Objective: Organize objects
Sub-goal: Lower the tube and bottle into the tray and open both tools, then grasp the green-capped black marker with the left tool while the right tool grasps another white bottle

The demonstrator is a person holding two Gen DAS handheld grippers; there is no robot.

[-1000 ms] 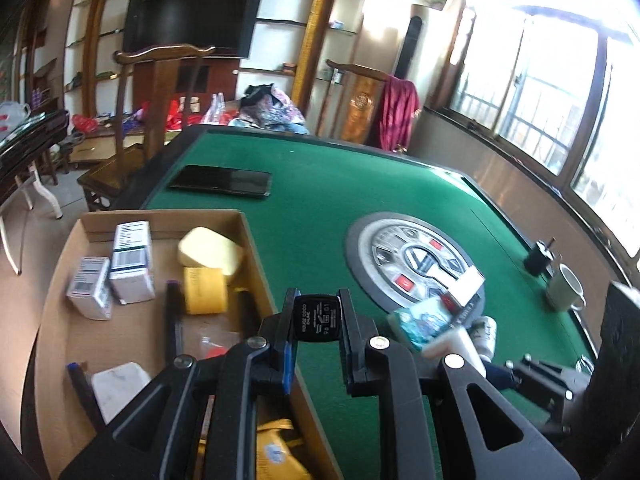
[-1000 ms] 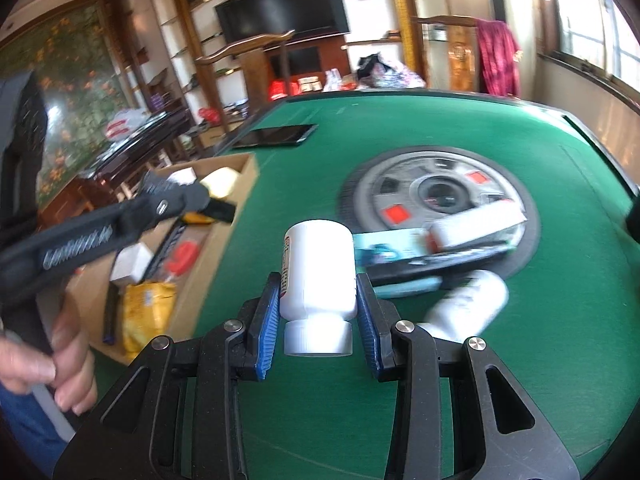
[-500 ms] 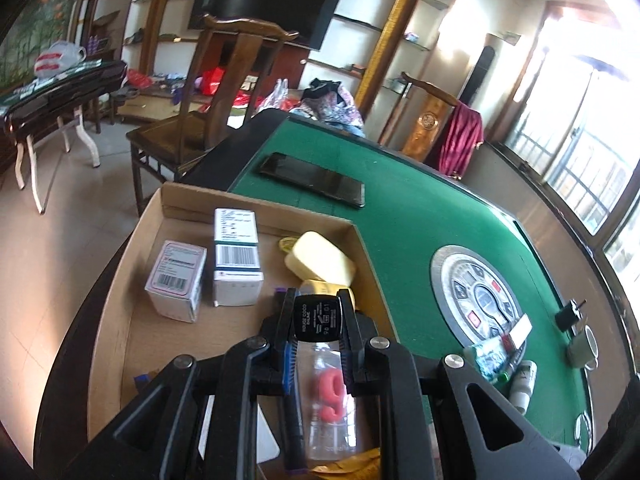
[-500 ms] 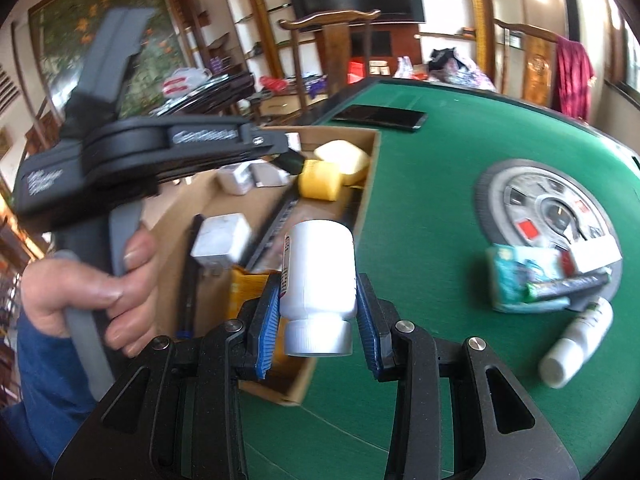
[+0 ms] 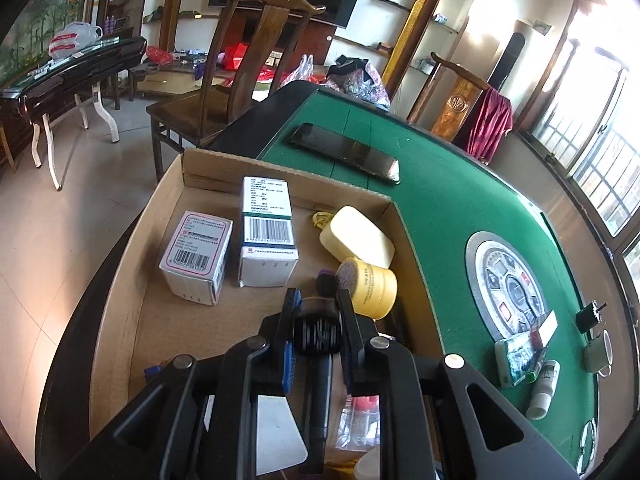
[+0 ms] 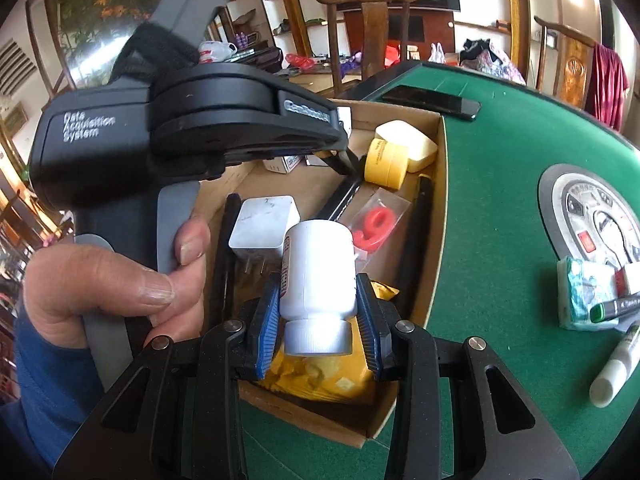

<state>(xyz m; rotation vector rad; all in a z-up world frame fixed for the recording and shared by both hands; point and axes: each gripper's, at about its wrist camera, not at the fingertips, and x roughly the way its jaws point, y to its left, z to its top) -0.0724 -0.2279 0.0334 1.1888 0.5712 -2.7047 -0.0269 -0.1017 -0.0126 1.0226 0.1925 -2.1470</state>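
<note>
We see our left gripper tilted down over the cardboard box at the edge of the green desk, its fingers clamped on a small black object, while our right gripper also points down over the box with its fingers clamped on a white bottle, cap toward the camera. Only the right wrist view shows the left hand wrapped round its handle, plus a red piece in a clear bag and a yellow packet in the box; only the left view shows two barcoded cartons at the box's far end.
</note>
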